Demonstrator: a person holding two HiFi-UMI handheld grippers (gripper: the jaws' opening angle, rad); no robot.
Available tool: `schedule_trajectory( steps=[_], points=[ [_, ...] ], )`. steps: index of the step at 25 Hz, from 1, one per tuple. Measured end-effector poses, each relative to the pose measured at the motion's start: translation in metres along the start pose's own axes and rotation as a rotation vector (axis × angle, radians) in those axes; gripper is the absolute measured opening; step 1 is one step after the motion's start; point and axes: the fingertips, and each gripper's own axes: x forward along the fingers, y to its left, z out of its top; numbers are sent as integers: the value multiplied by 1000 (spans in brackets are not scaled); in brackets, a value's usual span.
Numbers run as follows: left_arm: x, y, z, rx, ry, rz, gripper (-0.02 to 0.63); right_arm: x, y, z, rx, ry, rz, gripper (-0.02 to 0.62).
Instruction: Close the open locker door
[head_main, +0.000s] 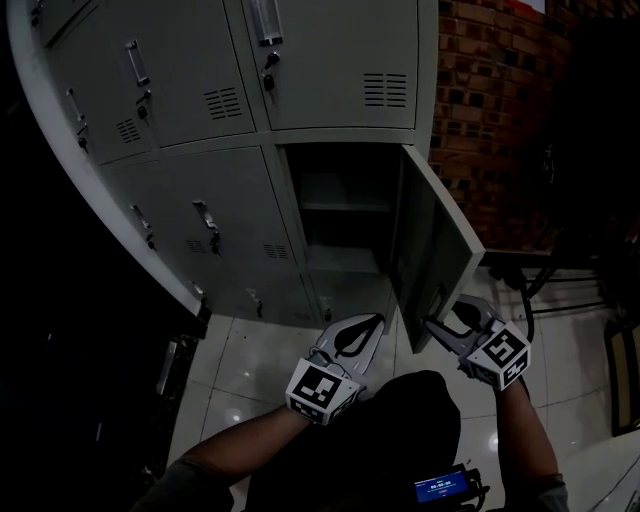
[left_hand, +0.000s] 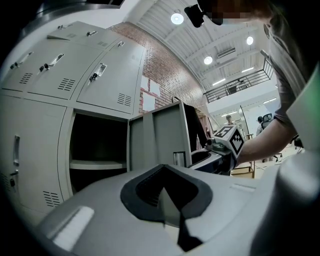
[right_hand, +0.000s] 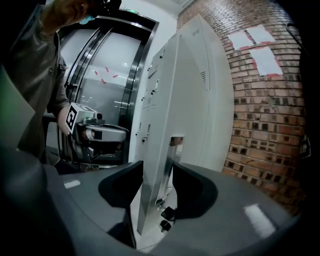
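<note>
The grey locker bank has one open compartment (head_main: 340, 225) in its lower row, with a shelf inside. Its door (head_main: 435, 245) stands swung out to the right, nearly edge-on to me. My right gripper (head_main: 450, 318) is at the door's free edge, low down. In the right gripper view the door (right_hand: 185, 100) runs between the jaws of my right gripper (right_hand: 157, 172), and both pads sit against it by the handle plate (right_hand: 175, 142); keys (right_hand: 167, 215) hang below. My left gripper (head_main: 377, 320) floats left of the door, shut and empty, and faces the compartment (left_hand: 97, 145).
Closed lockers (head_main: 200, 90) fill the rest of the bank. A brick wall (head_main: 500, 110) rises right of the lockers. White floor tiles (head_main: 260, 360) lie below. A dark metal frame (head_main: 575, 285) stands at far right, and a small device with a blue screen (head_main: 440, 488) is at my waist.
</note>
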Motion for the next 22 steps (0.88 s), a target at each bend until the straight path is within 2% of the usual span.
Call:
schedule_trajectory(
  steps=[4,11,22],
  points=[
    [-5,8,-2,-1,12,13,2,11,14,7,-13,-24,44,185],
    [-24,35,-7,8,19,81,2,45,41,20,-27,-41,86,173],
    [-65,87,-16,33,42,214,2,108,62,39,3,-41,-28,179]
  ],
)
